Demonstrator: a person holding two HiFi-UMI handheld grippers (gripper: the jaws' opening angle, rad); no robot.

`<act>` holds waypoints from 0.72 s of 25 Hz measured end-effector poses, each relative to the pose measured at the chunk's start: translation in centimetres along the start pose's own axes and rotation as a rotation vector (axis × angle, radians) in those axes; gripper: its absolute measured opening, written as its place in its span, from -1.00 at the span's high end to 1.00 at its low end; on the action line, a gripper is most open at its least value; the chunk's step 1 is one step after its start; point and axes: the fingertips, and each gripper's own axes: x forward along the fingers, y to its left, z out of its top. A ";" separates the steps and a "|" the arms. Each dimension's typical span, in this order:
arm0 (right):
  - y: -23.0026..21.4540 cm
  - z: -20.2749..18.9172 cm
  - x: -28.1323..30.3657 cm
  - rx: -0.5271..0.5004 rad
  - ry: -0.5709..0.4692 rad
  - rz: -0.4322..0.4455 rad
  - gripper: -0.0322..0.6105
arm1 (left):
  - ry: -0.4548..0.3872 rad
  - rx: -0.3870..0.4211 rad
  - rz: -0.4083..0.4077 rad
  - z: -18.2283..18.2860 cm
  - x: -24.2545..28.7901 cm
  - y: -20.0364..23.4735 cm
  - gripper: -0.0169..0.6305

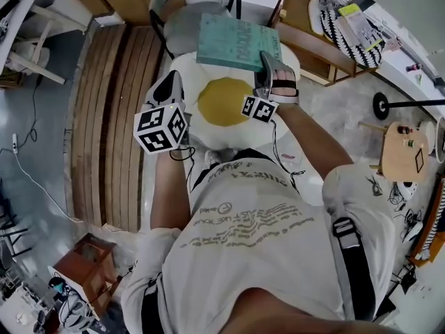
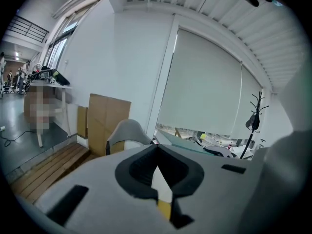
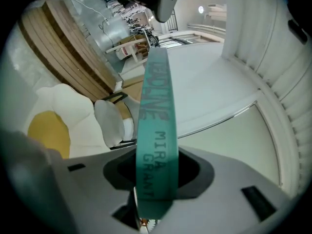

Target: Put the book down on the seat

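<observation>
A teal book (image 1: 238, 42) hangs tilted over the far edge of a white, egg-shaped seat cushion with a yellow centre (image 1: 222, 103). My right gripper (image 1: 268, 67) is shut on the book's near edge. In the right gripper view the book's teal spine (image 3: 155, 130) stands upright between the jaws, and the cushion (image 3: 48, 130) lies to the left below. My left gripper (image 1: 171, 83) hovers over the cushion's left edge, apart from the book. In the left gripper view its jaws (image 2: 156, 151) meet at the tips with nothing between them.
A grey chair (image 1: 191, 21) stands just behind the cushion. A slatted wooden platform (image 1: 111, 117) runs along the left. A wooden table frame (image 1: 313, 44) and a round wooden stool (image 1: 403, 152) stand to the right. A brown box (image 1: 83, 270) sits at lower left.
</observation>
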 end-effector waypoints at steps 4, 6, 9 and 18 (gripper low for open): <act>3.8 -1.1 1.2 -0.024 0.024 0.067 0.40 | 0.053 -0.012 0.013 -2.3 0.9 -0.2 0.89; 5.4 -1.8 1.8 -0.034 0.037 0.097 0.40 | 0.085 -0.012 0.021 -3.7 1.4 -0.4 0.89; 8.0 -2.7 2.8 -0.046 0.033 0.144 0.40 | 0.137 -0.025 0.036 -6.2 2.2 -0.7 0.89; 17.9 -4.7 5.1 -0.170 -0.068 0.331 0.40 | 0.291 -0.082 0.085 -14.8 3.3 -1.0 0.89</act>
